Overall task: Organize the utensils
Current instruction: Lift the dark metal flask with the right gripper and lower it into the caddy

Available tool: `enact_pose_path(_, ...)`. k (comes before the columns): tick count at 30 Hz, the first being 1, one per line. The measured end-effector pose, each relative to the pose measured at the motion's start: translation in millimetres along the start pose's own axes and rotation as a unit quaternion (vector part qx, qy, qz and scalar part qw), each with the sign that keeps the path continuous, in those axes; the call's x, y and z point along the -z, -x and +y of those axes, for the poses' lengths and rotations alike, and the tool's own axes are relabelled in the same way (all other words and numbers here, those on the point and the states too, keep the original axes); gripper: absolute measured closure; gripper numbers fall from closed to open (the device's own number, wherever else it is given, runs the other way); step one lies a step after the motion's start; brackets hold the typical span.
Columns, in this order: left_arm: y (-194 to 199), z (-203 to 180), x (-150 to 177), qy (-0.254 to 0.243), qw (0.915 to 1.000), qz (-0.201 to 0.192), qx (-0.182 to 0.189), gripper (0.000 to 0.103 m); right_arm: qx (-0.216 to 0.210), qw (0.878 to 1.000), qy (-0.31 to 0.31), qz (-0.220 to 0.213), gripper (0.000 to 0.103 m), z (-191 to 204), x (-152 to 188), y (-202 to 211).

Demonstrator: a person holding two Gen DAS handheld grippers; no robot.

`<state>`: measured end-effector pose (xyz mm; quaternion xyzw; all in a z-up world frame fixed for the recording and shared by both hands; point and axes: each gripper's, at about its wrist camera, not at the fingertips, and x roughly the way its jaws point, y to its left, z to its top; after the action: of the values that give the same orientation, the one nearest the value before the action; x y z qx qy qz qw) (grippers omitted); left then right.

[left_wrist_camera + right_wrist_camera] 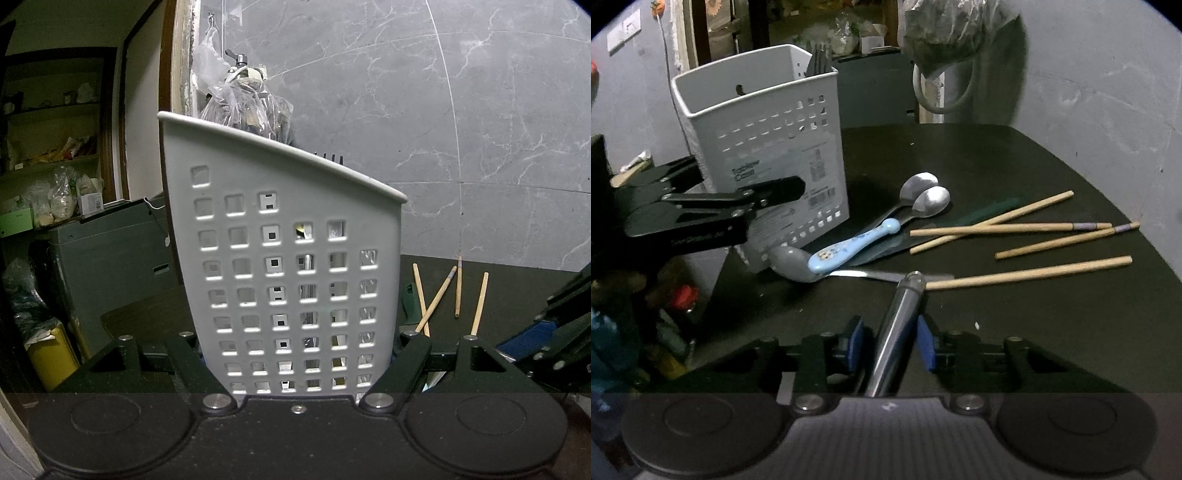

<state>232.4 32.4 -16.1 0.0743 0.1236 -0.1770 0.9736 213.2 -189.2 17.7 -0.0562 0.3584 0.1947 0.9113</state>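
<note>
The white perforated caddy (764,147) stands upright at the near-left corner of the dark table (1015,155), and everything else lies to one side of it. The left gripper (299,363) is clamped on the caddy's lower walls — one black finger on each side of it, as both views show. Dark fork tines (818,59) poke above the caddy's far rim.

Just beside the caddy's base lie two steel spoons (925,192) side by side, bowls pointing away from the caddy. A pale blue child's spoon (849,247) lies across their handles, and a grey spoon (788,264) rests by the caddy's near corner, its flat handle running off toward the chopsticks. Four wooden chopsticks (1027,229) are scattered farther from the caddy, two of them crossed over a dark green handle (990,210).

The right gripper (890,347), nearer the camera than the caddy, has a shiny metal handle (897,325) between its blue pads (855,347). A small gap shows on either side — the pads are not yet pressing on it. The handle's rounded end touches the closest chopstick.
</note>
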Motion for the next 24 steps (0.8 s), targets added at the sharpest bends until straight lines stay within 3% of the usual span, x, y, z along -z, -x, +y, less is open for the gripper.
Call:
enact_pose_path(2, -0.1, -0.2, -0.1, 0.0, 1.0, 0.0, 0.0, 0.026, 0.006, 1.0, 0.001, 0.0, 0.067, 1.3, -2.8, -3.8)
enact_pose_path(4, -0.1, -0.2, -0.1, 0.0, 1.0, 0.0, 0.0, 0.026, 0.018, 1.0, 0.006, -0.003, 0.077, 3.1, -3.6, -5.3)
enact_pose_path(7, -0.2, -0.1, -0.1, 0.0, 1.0, 0.0, 0.0, 0.026, 0.017, 1.0, 0.0, -0.005, 0.084, 2.0, -4.1, -5.0)
enact_pose_path(12, 0.5, 0.5, 0.0, -0.001, 1.0, 0.001, 0.002, 0.026, 0.007, 0.999, -0.03, -0.021, 0.083, -9.5, -7.0, 1.8)
enact_pose_path(24, 0.4, 0.2, -0.6, -0.002, 1.0, 0.001, 0.001, 0.026, -0.014, 0.983, -0.015, -0.182, 0.083, -12.5, -16.1, 62.4)
